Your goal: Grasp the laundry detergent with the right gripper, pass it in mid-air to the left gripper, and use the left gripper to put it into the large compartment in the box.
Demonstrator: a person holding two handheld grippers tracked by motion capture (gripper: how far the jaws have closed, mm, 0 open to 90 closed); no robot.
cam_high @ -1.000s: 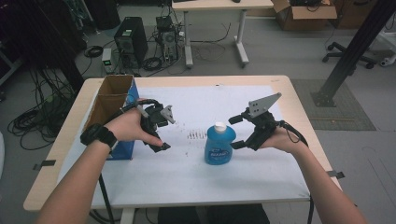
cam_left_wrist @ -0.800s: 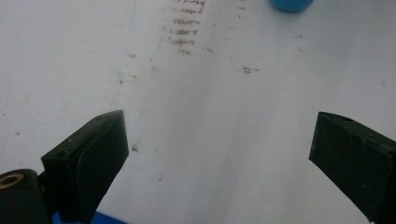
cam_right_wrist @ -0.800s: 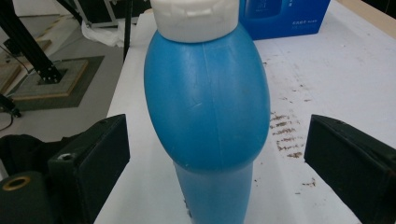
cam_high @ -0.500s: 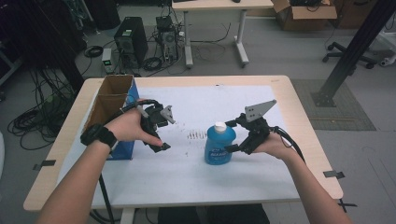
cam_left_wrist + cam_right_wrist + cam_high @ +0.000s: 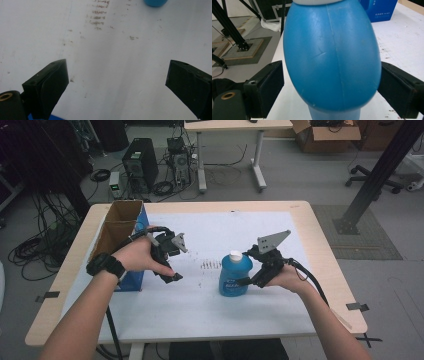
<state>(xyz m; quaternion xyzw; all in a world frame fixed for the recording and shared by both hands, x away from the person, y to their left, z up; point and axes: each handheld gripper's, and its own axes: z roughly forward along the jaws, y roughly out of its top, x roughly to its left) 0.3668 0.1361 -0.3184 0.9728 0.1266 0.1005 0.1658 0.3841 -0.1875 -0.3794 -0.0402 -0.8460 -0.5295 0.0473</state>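
1. Blue rounded plastic bottle (image 5: 235, 276) with a white cap stands upright on the white-covered desk (image 5: 210, 315), right of centre.
2. Right gripper (image 5: 248, 281): jaws spread wide, flanking the bottle; contact on either side cannot be told.
3. Left gripper (image 5: 172, 265): jaws wide apart, empty, beside the open cardboard box (image 5: 120, 227).

Bare white table cover (image 5: 210, 305) lies open between the spread-jawed left gripper (image 5: 170, 262) and the blue bottle (image 5: 234, 275), which fills the gap of the right gripper (image 5: 246, 268), while the cardboard box (image 5: 120, 237) blocks the table's left edge.
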